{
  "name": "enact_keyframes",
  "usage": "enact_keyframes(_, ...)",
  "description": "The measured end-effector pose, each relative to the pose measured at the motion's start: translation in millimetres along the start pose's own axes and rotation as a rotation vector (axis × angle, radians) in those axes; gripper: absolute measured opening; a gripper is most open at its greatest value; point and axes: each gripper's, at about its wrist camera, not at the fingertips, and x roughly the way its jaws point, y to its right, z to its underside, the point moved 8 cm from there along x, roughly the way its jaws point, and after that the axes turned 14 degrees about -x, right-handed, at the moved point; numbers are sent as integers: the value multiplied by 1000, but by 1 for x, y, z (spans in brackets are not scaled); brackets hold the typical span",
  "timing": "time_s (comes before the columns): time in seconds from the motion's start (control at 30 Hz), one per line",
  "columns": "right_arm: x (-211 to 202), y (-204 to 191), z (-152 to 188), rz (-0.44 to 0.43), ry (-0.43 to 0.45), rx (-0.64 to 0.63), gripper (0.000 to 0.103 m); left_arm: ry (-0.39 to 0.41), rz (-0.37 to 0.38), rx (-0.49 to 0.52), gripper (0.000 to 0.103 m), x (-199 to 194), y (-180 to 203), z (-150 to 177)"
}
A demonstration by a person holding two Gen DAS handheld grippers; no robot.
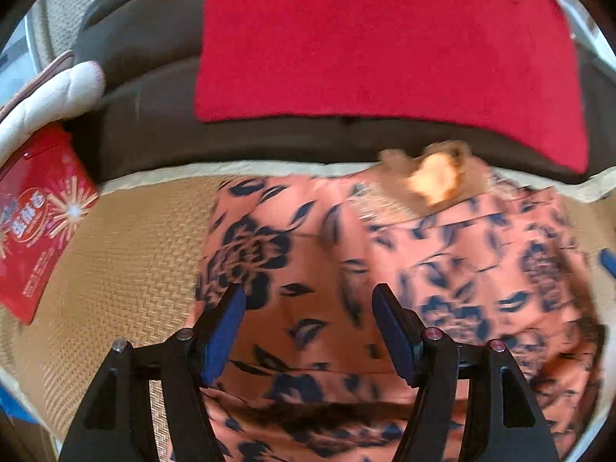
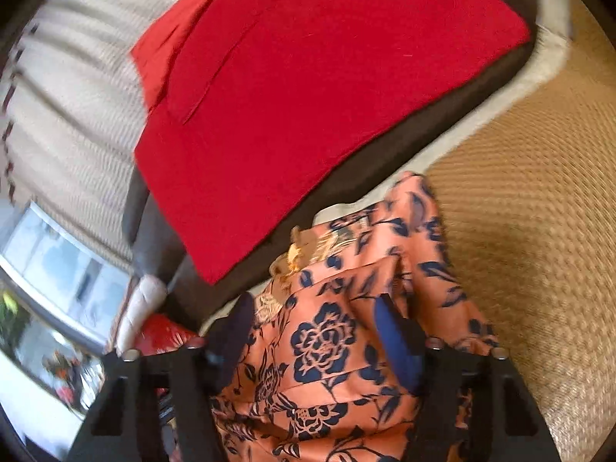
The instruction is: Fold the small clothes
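An orange garment with a dark blue flower print (image 1: 385,269) lies partly folded on a woven straw mat (image 1: 127,261). Its tan collar piece (image 1: 431,177) shows at the far edge. My left gripper (image 1: 308,300) is open above the garment's near part, with its blue pads apart and nothing between them. In the right wrist view the same garment (image 2: 327,338) lies under my right gripper (image 2: 315,315), which is open and empty over the flower print. The right gripper's blue tip (image 1: 608,261) shows at the right edge of the left wrist view.
A red cloth (image 1: 385,46) lies over a dark brown cushion (image 1: 154,107) behind the mat; it also shows in the right wrist view (image 2: 308,96). A red printed bag (image 1: 34,223) and a white padded item (image 1: 54,92) sit at the left. A window (image 2: 57,269) is at the left.
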Motion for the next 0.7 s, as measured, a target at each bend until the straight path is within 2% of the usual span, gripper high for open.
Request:
enact_keyframes(0.03,5,-6,1,-3,-8,-27,63,-12,-6,-5,69,5,-4,2)
enact_keyframes(0.13,27,-8,11,26,-61,-38,63,-46,-90,29,69,26,-14,10)
enact_keyframes(0.17,33,-3,15,58,-89,-29,63,-66,-99,33,69,33,-17,14)
enact_keyframes(0.2,43,13,24,136,-150,-6,62,-85,-99,32,69,38,-19,16)
enact_keyframes(0.23,50,25,33,178,-195,17,52,-95,-98,33,69,40,-21,17)
enact_keyframes(0.27,52,29,33,187,-190,23,44,-90,-94,33,69,38,-21,16)
enact_keyframes(0.33,47,27,31,182,-179,31,45,-63,-75,8,69,30,-22,10)
enact_keyframes(0.4,38,19,25,167,-120,27,46,-17,-34,-33,69,13,-25,-2)
enact_keyframes(0.5,34,-3,15,138,-46,-52,48,54,-8,-68,70,4,-23,-21)
enact_keyframes(0.57,42,-8,17,141,-52,-69,53,35,-42,-61,72,19,-19,-26)
enact_keyframes(0.67,69,6,33,185,-153,-29,54,-72,-138,-33,72,60,-22,-14)
enact_keyframes(0.7,77,12,38,188,-182,-14,54,-73,-165,-11,74,66,-21,-12)
